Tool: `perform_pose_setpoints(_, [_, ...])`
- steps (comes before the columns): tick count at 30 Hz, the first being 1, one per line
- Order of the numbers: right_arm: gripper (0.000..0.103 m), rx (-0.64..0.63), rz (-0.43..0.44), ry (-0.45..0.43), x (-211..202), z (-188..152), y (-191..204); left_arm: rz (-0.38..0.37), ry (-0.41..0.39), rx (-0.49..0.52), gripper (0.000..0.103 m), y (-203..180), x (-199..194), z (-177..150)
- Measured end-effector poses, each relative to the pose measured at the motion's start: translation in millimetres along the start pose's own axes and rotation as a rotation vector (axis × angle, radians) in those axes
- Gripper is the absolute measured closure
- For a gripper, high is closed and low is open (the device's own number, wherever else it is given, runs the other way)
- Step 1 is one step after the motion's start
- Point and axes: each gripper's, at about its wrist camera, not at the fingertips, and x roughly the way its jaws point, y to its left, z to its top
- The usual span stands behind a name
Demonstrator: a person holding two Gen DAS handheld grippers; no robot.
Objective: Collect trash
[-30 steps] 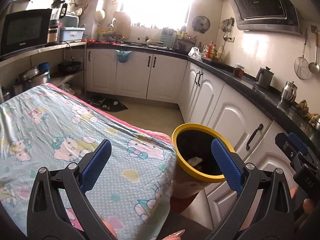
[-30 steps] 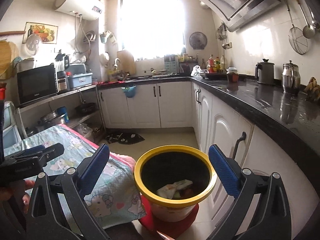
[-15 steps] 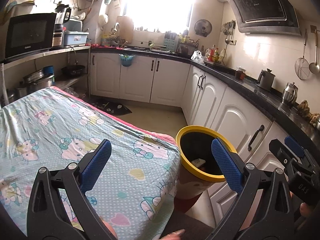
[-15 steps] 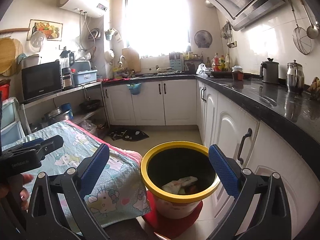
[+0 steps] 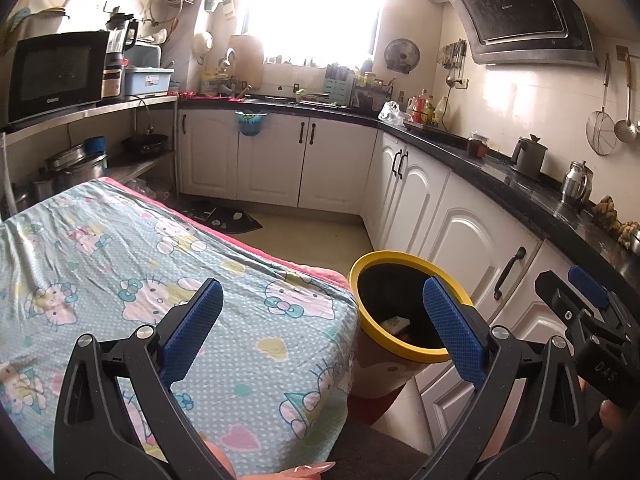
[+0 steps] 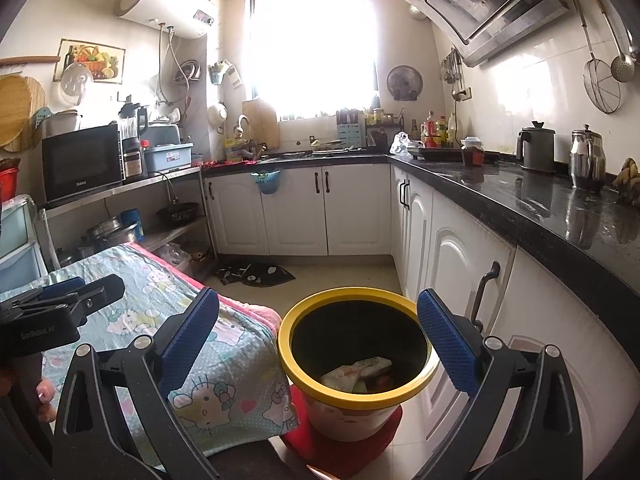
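Looking for more trash, we hold both tongs, the left gripper (image 5: 318,320) and the right gripper (image 6: 318,326), spread wide with nothing in them. Wrappers (image 6: 356,372) lie inside the yellow bin (image 6: 288,344) (beside the table (image 5: 120,260)). Next we must find another piece.

Left tongs (image 5: 318,322) agape; right tongs (image 6: 318,326) agape

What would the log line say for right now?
left gripper: open, empty, over table cloth | right gripper: open, empty, above bin | bin: wrappers inside | table: no trash seen
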Motion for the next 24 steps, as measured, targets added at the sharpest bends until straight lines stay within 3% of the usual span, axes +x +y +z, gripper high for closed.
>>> perform_pose_setpoints(24, [0.006, -0.014, 0.012, 0.011, 3.0, 0.0, -3.8, 0.018, -0.005, -0.001, 0.011, 5.3, -2.2, 0.2])
